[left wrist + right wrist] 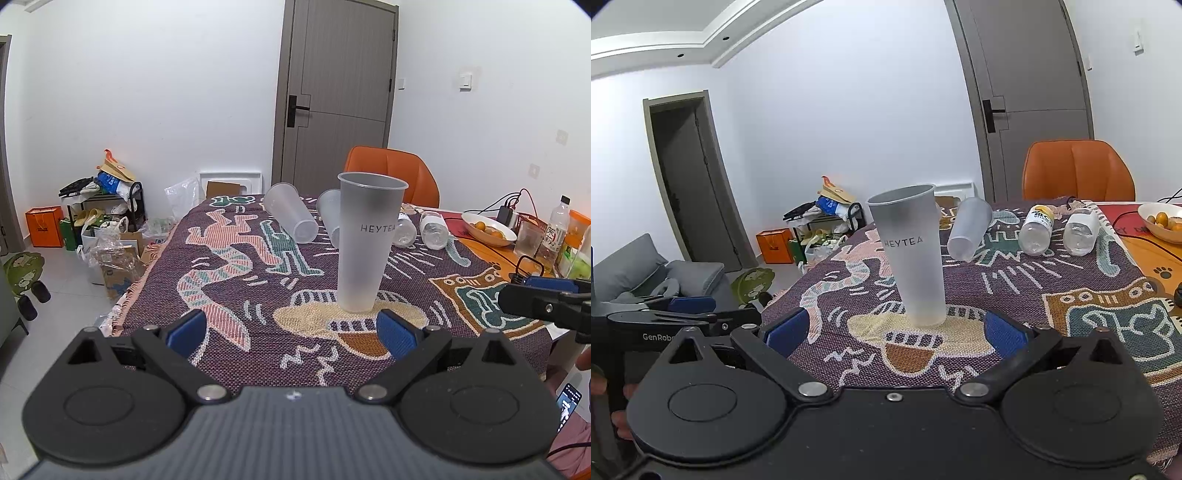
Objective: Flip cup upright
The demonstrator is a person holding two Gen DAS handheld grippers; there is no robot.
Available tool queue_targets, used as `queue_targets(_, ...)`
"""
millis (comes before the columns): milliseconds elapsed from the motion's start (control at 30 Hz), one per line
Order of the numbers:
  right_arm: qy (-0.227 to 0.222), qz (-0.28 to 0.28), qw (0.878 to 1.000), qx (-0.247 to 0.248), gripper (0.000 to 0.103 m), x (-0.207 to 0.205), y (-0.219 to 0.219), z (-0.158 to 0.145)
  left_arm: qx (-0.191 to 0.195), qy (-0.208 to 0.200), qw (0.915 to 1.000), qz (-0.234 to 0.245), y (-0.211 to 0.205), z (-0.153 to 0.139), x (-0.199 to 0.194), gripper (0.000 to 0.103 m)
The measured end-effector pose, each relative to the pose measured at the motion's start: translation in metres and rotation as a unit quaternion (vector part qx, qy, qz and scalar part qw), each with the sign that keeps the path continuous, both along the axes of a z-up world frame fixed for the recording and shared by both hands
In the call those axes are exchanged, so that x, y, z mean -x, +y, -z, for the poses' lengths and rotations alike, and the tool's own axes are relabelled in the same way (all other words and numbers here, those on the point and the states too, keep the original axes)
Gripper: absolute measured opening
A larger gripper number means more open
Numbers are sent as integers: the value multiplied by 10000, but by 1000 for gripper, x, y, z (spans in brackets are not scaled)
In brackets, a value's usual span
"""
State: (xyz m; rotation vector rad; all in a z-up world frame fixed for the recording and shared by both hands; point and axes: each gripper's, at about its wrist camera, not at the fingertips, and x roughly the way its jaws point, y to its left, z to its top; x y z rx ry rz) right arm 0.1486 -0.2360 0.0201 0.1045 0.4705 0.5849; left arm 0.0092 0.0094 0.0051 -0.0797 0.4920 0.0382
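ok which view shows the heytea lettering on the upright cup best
The right wrist view: the upright cup faces it so HEYTEA reads whole. In the left wrist view the same cup is turned, and the word runs off its right edge, cut at about HEYTE.

left claw spread wide, right claw likewise (both empty)

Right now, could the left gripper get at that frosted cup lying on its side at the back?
Probably yes: the left gripper is open, and the lying cup sits left of the upright HEYTEA cup, leaving bare blanket between.
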Motion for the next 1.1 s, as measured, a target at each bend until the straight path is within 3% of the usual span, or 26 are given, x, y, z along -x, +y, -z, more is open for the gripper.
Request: queue_targets(1100, 0, 22, 10000, 11, 103, -1, 0, -1, -8, 20, 10000, -31, 3, 0, 1, 98)
